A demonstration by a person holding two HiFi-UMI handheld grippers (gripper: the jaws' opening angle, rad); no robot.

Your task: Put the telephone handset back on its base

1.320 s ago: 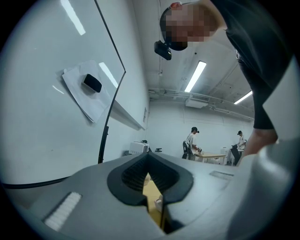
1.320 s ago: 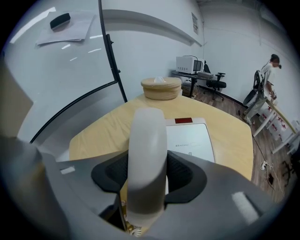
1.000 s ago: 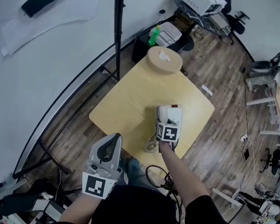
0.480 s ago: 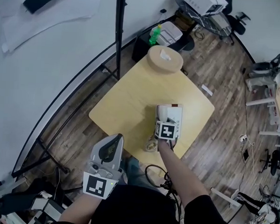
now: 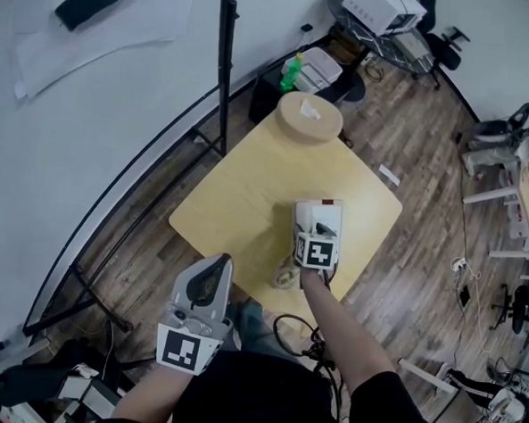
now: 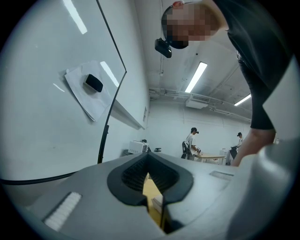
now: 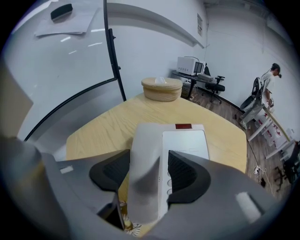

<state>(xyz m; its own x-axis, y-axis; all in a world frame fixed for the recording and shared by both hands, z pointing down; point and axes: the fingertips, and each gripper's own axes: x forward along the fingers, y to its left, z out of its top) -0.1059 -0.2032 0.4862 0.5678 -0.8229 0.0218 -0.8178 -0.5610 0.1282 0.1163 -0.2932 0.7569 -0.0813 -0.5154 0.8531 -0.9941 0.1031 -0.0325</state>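
Observation:
A white telephone base lies on the pale wooden table. Its white handset rests along the base's left side. My right gripper points steeply down over the phone's near end. Its jaws have just been opening and stand open on either side of the handset, with a slim gap at the right pad. My left gripper hangs off the table's near-left edge, level, shut and empty.
A round wooden tissue box sits at the table's far corner. A small patterned item lies at the near edge below the phone. A black pole stands by the whiteboard wall. Beyond the table are a green bottle and office clutter.
Hardly anything differs in the head view: the right gripper stays over the phone's near end, and the left gripper keeps still by the table edge.

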